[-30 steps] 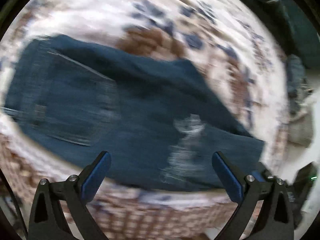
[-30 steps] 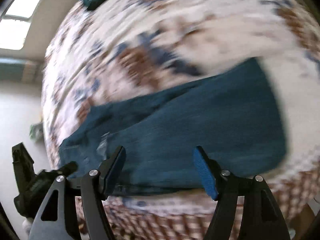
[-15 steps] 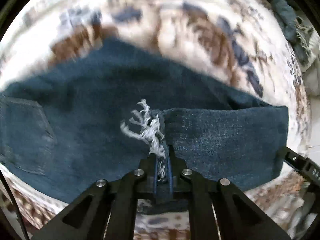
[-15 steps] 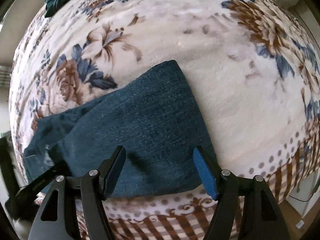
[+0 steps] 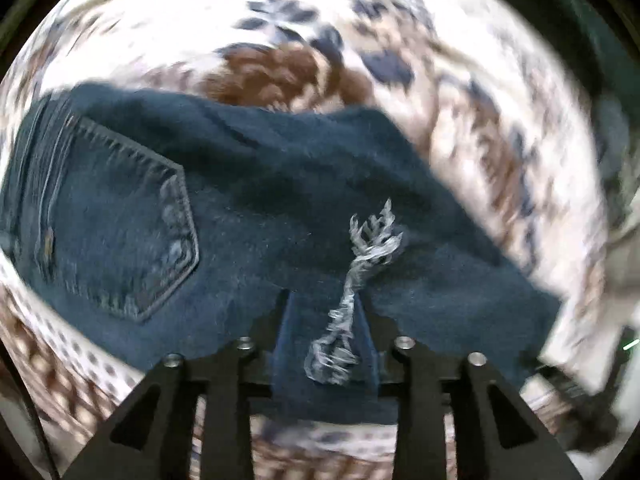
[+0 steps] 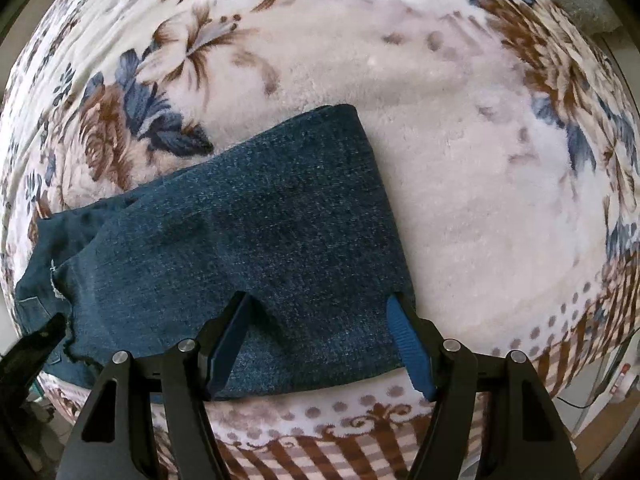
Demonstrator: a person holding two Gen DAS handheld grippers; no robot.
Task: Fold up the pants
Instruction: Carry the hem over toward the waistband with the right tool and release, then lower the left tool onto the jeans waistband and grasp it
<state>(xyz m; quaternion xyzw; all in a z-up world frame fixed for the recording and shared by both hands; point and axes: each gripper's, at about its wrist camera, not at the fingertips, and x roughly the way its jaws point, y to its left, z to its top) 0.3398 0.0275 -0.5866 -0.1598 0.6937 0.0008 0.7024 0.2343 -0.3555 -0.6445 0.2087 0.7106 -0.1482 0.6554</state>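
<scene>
1. No readable brand or label anywhere on the jeans (image 5: 248, 216); they're lying on the floral blanket (image 6: 460, 184).
2. My left gripper (image 5: 324, 344) is low, fingers clenched on a bunched fold by the frayed rip (image 5: 360, 272).
3. My right gripper (image 6: 320, 340) has its fingers spread wide, straddling the leg end.

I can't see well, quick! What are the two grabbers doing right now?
Left gripper: shut on the jeans, at the frayed rip.
Right gripper: open, jaws straddling the jeans' leg edge.
</scene>
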